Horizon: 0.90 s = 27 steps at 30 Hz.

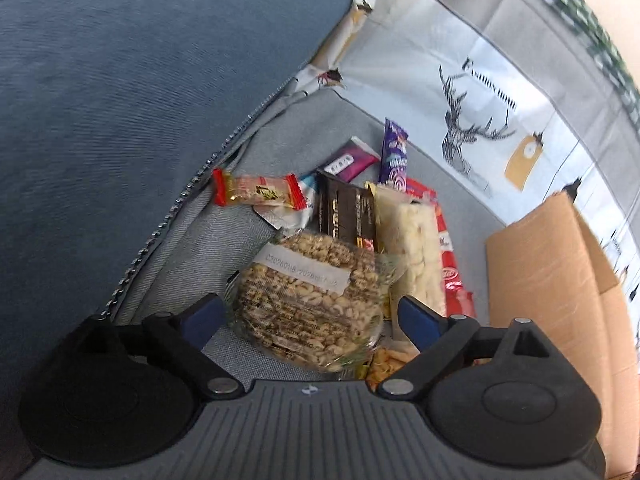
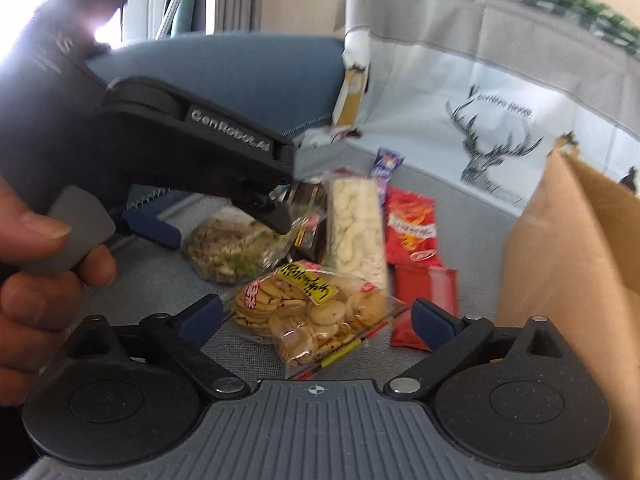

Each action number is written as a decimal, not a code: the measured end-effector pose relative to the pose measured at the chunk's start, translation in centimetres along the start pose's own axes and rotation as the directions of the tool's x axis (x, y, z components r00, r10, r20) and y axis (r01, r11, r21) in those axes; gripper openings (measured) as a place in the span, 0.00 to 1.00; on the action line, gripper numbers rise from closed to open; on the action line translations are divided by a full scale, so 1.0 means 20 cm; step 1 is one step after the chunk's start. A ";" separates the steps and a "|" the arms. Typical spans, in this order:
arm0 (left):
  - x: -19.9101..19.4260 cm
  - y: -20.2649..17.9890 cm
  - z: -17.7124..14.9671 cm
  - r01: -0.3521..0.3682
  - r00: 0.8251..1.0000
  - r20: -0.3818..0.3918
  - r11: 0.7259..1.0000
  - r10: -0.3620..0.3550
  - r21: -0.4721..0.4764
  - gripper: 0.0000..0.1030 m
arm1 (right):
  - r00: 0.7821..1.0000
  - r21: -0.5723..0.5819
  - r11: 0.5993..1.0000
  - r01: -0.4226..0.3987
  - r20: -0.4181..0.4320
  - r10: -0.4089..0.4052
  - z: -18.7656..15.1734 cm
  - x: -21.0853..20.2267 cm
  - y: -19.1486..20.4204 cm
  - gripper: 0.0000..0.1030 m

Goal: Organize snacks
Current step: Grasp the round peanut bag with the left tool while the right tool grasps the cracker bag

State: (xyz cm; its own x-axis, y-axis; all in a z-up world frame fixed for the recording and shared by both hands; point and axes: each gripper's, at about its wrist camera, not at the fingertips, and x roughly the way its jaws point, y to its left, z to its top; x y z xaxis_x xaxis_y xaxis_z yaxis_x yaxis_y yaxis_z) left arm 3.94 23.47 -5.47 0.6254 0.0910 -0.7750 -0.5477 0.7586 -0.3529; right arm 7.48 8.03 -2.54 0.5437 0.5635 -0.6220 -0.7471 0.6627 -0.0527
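Grey fabric carries the snack pile beside a cardboard box [image 1: 552, 280]. From the left wrist, my left gripper [image 1: 308, 312] has its jaws spread around the bag of puffed grains [image 1: 312, 296], not pinching. From the right wrist, my right gripper [image 2: 316, 316] straddles the cracker bag [image 2: 304, 304], jaws spread; I'd lower evenly, then close gently.

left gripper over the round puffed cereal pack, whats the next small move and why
Probably close the left gripper on the round cereal pack: its jaws stand open with the pack lying between the fingers, and the cardboard box waits just beside the pile.
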 end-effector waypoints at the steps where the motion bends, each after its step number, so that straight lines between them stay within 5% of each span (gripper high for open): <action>1: 0.01 0.00 0.00 -0.001 1.000 -0.011 1.000 0.001 0.002 0.93 | 1.000 0.000 1.000 -0.003 -0.012 0.003 0.00 0.03 0.00 0.97; 10: 0.04 -0.01 -0.01 -0.002 1.000 -0.009 1.000 0.002 0.008 0.88 | 0.999 -0.003 0.999 -0.034 -0.025 0.033 -0.01 0.13 -0.01 0.98; 12: 0.03 0.00 -0.01 0.001 1.000 -0.001 1.000 -0.001 -0.008 0.85 | 1.000 -0.025 0.999 -0.025 -0.017 0.025 -0.01 0.12 0.00 0.91; 15: 0.02 0.02 -0.01 0.015 1.000 0.003 0.999 -0.015 -0.035 0.77 | 0.997 -0.070 0.995 -0.070 -0.032 0.068 -0.03 0.11 0.02 0.48; 20: -0.01 0.03 -0.01 0.026 1.000 0.004 0.999 -0.026 -0.035 0.66 | 0.999 -0.181 0.982 -0.053 -0.011 0.052 -0.07 0.03 0.09 0.43; 27: -0.05 0.07 -0.02 0.074 0.997 -0.007 0.994 -0.075 -0.083 0.65 | 0.999 -0.195 0.980 -0.047 -0.014 0.046 -0.07 -0.14 0.11 0.41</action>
State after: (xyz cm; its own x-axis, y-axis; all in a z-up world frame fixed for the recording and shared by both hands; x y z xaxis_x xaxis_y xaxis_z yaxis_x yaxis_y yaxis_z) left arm 2.27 24.23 -5.45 0.6605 0.0295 -0.7502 -0.5442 0.7072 -0.4514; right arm 3.77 7.27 -2.13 0.5038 0.5865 -0.6342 -0.8322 0.5263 -0.1745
